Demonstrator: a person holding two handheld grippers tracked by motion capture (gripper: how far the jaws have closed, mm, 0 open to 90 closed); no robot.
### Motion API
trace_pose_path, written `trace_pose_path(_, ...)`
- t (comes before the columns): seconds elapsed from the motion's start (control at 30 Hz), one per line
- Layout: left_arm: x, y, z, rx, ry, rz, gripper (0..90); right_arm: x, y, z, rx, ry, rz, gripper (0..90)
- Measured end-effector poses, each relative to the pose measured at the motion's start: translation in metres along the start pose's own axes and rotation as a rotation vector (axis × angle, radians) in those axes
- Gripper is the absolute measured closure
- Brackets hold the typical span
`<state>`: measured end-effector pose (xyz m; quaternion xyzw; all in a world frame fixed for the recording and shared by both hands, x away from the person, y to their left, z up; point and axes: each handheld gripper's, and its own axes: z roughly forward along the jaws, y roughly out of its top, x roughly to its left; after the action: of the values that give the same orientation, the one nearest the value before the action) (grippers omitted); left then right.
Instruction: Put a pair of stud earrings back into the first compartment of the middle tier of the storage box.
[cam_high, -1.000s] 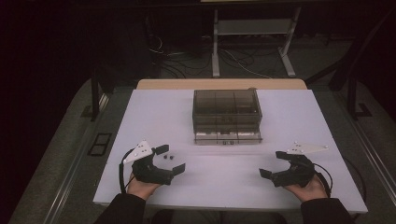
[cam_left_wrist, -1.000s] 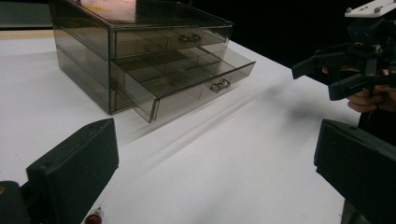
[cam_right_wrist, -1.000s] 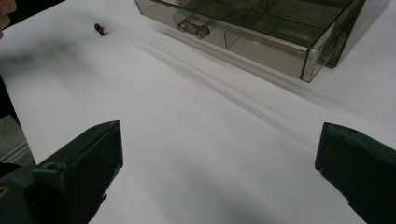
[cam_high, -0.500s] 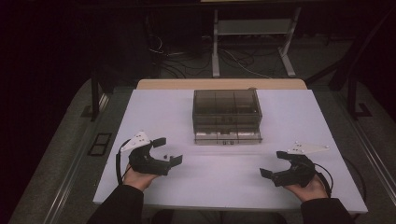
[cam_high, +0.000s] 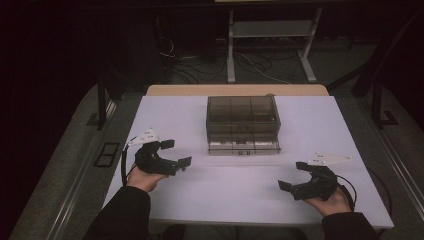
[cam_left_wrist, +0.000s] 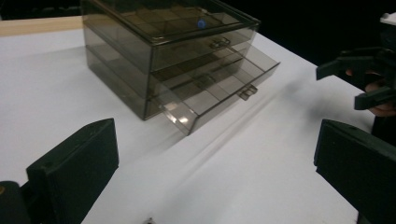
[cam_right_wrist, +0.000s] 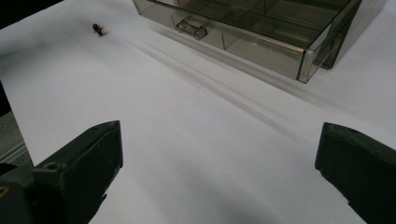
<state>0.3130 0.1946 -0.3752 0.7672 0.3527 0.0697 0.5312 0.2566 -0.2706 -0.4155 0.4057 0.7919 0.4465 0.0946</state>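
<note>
A smoky clear drawer box stands at the middle of the white table. Its bottom drawer is pulled part way out, handle toward me. Something small and blue lies in the top level. My left gripper hovers open at the box's front left, nothing between its jaws. My right gripper is open too, near the front right, and holds nothing. A tiny red object lies on the table left of the drawer.
A wooden strip runs along the table's far edge. Beyond it the dark floor carries cables and a metal stand. Bare white surface stretches between the two grippers and in front of the drawer.
My left gripper has moved away from me, up the table toward the level of the box's front. The right gripper has stayed put. Both remain open.
</note>
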Motion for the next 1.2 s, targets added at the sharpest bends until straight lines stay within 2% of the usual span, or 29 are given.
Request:
trace_pose_path(0.1, 0.007, 0.0, 0.002, 0.012, 0.018, -0.019, 0.0, 0.0, 0.0, 0.0, 0.001, 0.0, -0.001, 0.4)
trace_pose_path(0.37, 0.018, -0.002, 0.01, 0.045, 0.048, -0.033, 0.0, 0.0, 0.0, -0.001, -0.009, -0.007, -0.004, 0.4)
trace_pose_path(0.6, 0.029, -0.006, 0.019, 0.12, 0.073, -0.034, 0.0, 0.0, 0.0, 0.0, -0.001, -0.005, -0.006, 0.4)
trace_pose_path(0.8, 0.032, -0.01, 0.028, 0.188, 0.087, -0.027, 0.0, 0.0, 0.0, 0.001, 0.002, -0.004, -0.009, 0.4)
trace_pose_path(0.83, 0.033, -0.011, 0.031, 0.214, 0.099, -0.03, 0.0, 0.001, 0.0, 0.001, 0.004, -0.003, -0.01, 0.4)
trace_pose_path(0.9, 0.034, -0.011, 0.032, 0.228, 0.104, -0.039, 0.0, 0.001, 0.0, 0.001, 0.004, -0.002, -0.011, 0.4)
trace_pose_path(1.17, 0.041, -0.016, 0.035, 0.311, 0.128, -0.071, 10.2, 0.001, 0.0, 0.002, 0.009, 0.001, -0.012, 0.4)
trace_pose_path(1.2, 0.041, -0.017, 0.035, 0.306, 0.13, -0.081, 13.1, 0.001, 0.0, 0.002, 0.01, 0.002, -0.012, 0.4)
